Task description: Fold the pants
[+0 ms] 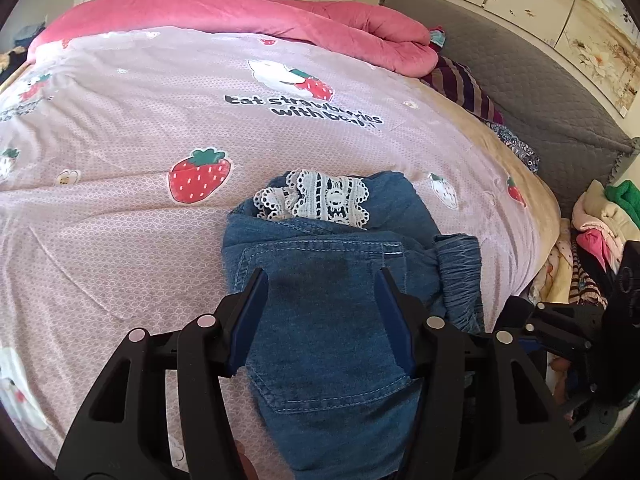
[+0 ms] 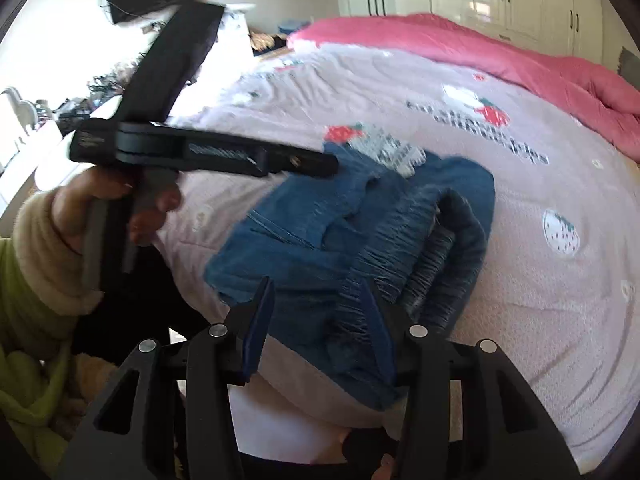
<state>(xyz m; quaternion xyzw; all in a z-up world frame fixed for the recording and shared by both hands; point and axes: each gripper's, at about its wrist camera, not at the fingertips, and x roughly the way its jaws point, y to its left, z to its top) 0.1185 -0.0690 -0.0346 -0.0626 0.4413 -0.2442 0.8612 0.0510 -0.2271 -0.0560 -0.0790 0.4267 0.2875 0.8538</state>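
Observation:
Small blue denim pants [image 1: 320, 264] with white lace trim [image 1: 320, 198] lie folded in a bundle near the front edge of the bed. My left gripper [image 1: 324, 280] is open just above the back pocket, holding nothing. In the right wrist view the pants [image 2: 340, 232] lie with the elastic waistband [image 2: 424, 264] bunched on the right. My right gripper [image 2: 318, 292] is open over the pants' near edge, empty. The left gripper [image 2: 224, 152] shows there, held by a hand above the pants' left side.
The bed has a pink strawberry-print sheet [image 1: 160, 120] and a rolled pink quilt [image 1: 260, 12] at the far side. A grey headboard [image 1: 520, 80] and striped pillow [image 1: 464, 84] are on the right. Clothes [image 1: 600, 220] pile beside the bed.

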